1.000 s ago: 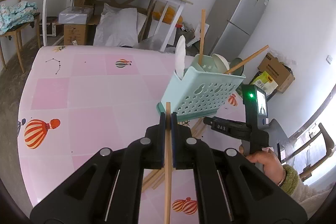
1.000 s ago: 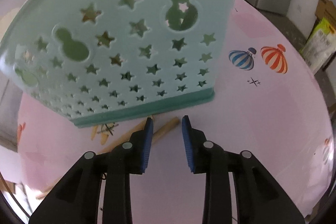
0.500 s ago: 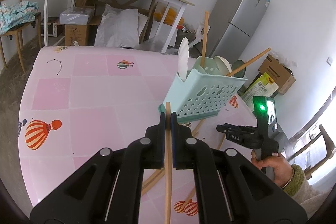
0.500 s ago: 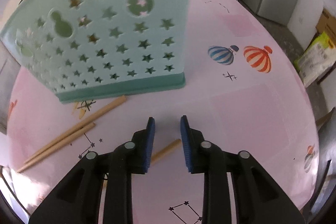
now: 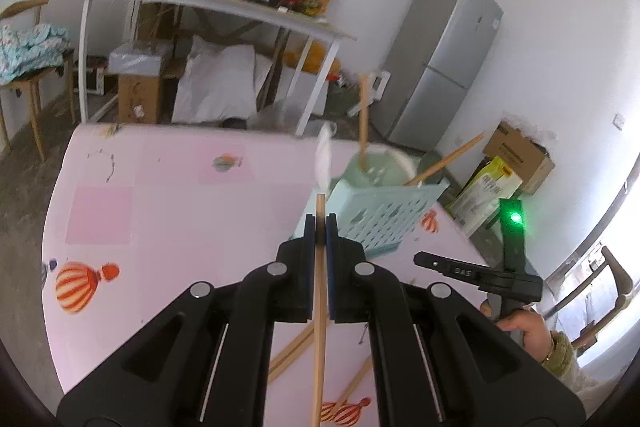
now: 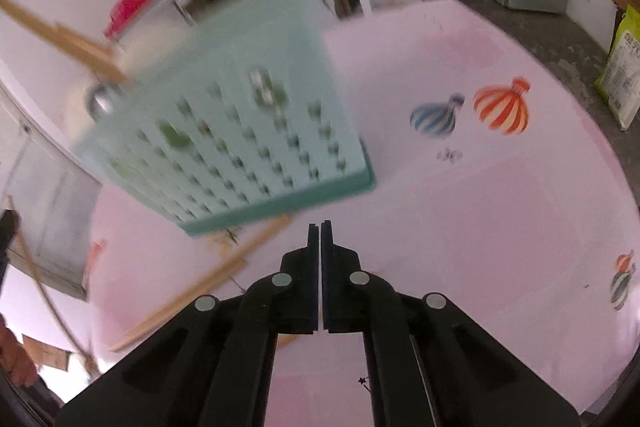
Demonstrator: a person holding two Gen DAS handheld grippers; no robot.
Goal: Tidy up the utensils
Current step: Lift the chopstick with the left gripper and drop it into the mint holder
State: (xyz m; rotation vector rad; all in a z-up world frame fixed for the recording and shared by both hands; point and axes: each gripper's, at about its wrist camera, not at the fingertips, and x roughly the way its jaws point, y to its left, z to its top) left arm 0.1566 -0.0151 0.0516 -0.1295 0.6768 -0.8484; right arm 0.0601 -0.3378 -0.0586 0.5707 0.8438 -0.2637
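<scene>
Wooden, stiff and light, the long chopstick (image 5: 319,307) sits pinched mid-shaft in the left gripper (image 5: 320,223). The right gripper (image 6: 320,231) is pressed together (apparently empty) near the mint star-holed plastic caddy (image 6: 240,131).

A mint-green basket (image 6: 240,131) pierced with star cut-outs stands on a pink checked worktop (image 6: 480,227) printed with striped orange and blue balloons, beside tan wooden chopsticks (image 6: 208,283).

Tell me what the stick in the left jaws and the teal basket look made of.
Stick: likely bamboo or wood, with a matte, pale tan, uniform shaft. Teal basket: looks like moulded plastic, smooth and evenly coloured, with punched cut-outs in its wall.
</scene>
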